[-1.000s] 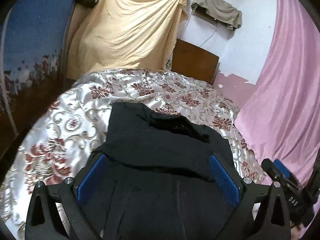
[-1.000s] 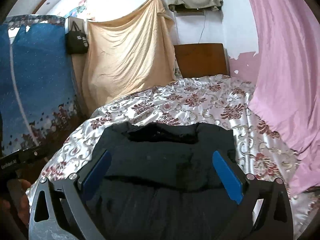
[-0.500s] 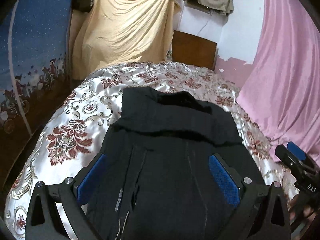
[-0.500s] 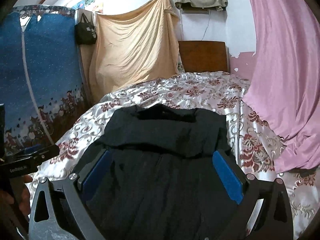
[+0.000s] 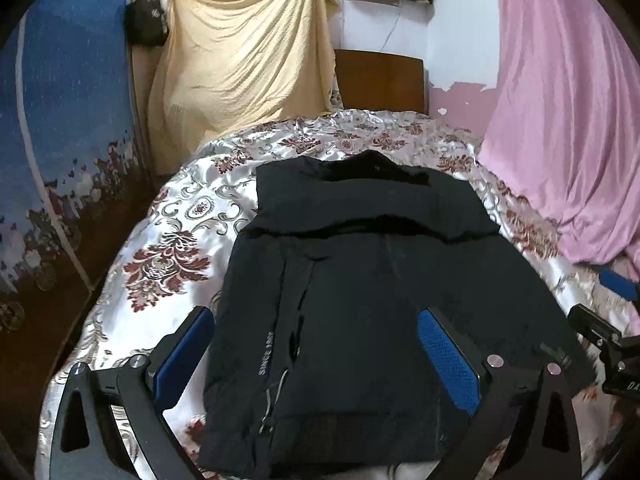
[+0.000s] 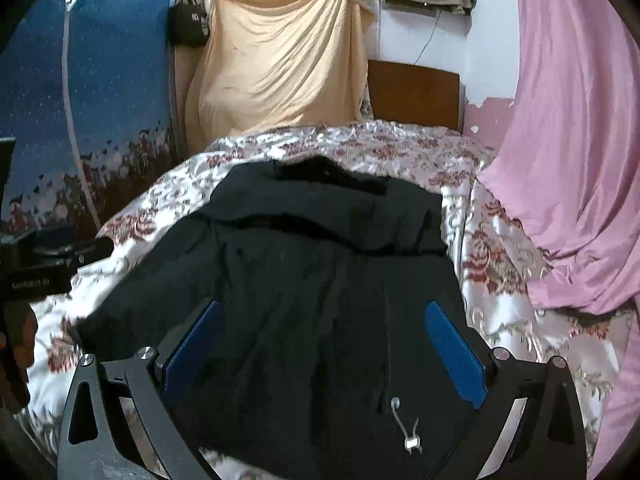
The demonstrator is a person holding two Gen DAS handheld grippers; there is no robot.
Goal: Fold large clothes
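Observation:
A large black jacket [image 5: 360,280] lies flat on the flowered bedspread [image 5: 176,240], its top part folded down over the body. It also shows in the right wrist view [image 6: 304,280]. My left gripper [image 5: 316,348] is open and empty, held above the jacket's near left part. My right gripper [image 6: 324,344] is open and empty above the jacket's near right part, near a zip pull [image 6: 408,436]. Neither touches the cloth.
A pink curtain [image 5: 568,120] hangs at the right, draping onto the bed. A yellow cloth [image 5: 240,60] and a wooden headboard [image 5: 380,80] stand at the far end. A blue patterned panel [image 5: 60,140] runs along the left side.
Both grippers have pulled back toward the near end of the bed and risen. More of the jacket and the bedspread has come into view. Both stayed open.

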